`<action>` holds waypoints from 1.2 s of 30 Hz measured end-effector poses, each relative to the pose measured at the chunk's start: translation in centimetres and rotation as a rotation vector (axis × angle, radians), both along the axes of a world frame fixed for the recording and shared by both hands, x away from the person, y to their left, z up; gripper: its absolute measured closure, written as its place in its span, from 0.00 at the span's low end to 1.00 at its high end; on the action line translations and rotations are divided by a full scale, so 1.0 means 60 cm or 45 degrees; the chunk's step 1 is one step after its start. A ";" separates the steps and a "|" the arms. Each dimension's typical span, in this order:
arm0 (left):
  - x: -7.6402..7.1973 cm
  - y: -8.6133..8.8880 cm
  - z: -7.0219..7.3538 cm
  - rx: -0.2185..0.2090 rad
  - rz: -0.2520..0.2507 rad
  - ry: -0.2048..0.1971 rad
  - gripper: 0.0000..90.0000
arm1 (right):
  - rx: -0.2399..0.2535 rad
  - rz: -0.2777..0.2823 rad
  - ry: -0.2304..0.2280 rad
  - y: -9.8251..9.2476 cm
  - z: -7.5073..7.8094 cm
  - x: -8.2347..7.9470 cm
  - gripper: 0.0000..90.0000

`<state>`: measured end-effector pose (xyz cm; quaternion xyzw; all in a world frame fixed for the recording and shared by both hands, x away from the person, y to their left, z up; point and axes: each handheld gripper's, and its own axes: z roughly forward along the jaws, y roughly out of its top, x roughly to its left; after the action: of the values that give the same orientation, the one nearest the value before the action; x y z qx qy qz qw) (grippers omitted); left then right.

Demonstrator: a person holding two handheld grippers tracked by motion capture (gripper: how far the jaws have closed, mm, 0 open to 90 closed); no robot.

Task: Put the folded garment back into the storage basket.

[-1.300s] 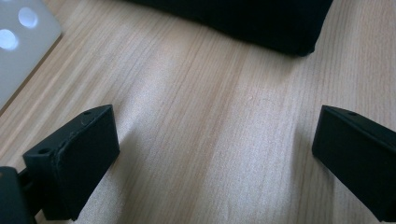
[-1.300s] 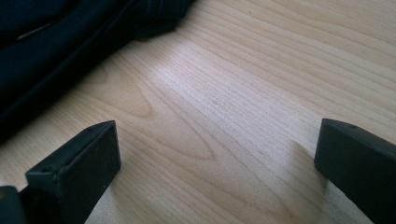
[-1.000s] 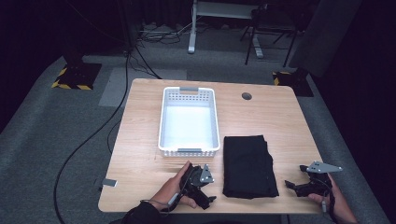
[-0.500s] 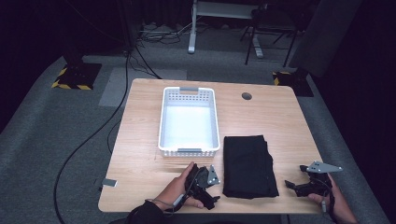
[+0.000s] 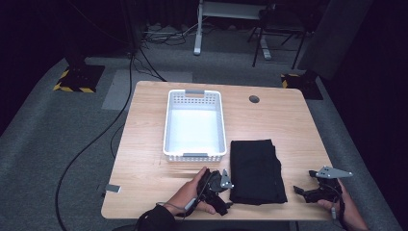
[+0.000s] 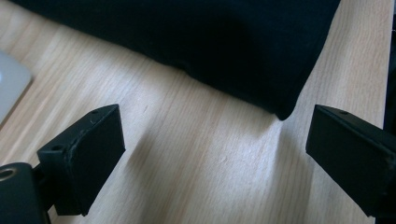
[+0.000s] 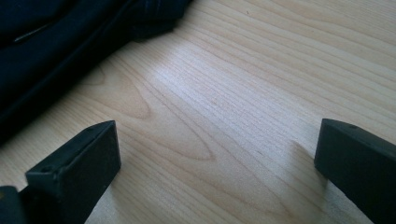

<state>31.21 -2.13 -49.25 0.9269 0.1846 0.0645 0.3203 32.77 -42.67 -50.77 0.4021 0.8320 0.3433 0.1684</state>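
Observation:
A folded black cloth [image 5: 256, 171] lies on the wooden table [image 5: 144, 144] near its front edge, right of centre. My left gripper [image 5: 222, 195] sits low at the cloth's near left corner, open, jaws spread wide over bare wood. In the left gripper view the cloth's corner [image 6: 280, 105] lies just beyond the jaws, between them and nearer the right one. My right gripper [image 5: 308, 191] rests near the front right of the table, open, a short way right of the cloth. The right gripper view has the cloth's edge [image 7: 70, 42] at upper left, apart from the jaws.
A white slotted basket [image 5: 195, 154], with nothing in it, stands at mid-table just behind the cloth's left side. A round cable hole [image 5: 254, 99] sits at the back right. Cables [image 5: 96, 139] trail on the grey carpet to the left. Desk legs [image 5: 198, 29] stand behind.
My left gripper has shifted right toward the cloth's near left corner. The right gripper has stayed put.

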 end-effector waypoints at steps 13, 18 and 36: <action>0.010 -0.033 0.001 0.015 0.008 0.024 0.05 | 0.000 -0.001 0.000 0.000 0.000 0.000 0.00; 0.013 -0.050 -0.003 0.034 0.024 0.035 0.05 | 0.000 -0.003 0.000 0.000 0.000 0.000 0.00; 0.019 -0.082 -0.009 0.016 0.060 0.007 0.03 | 0.000 -0.001 -0.002 0.000 0.000 0.000 0.01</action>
<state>32.38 -7.03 -49.80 0.9245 0.2066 0.0708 0.3123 32.75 -42.70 -50.78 0.4023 0.8317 0.3434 0.1691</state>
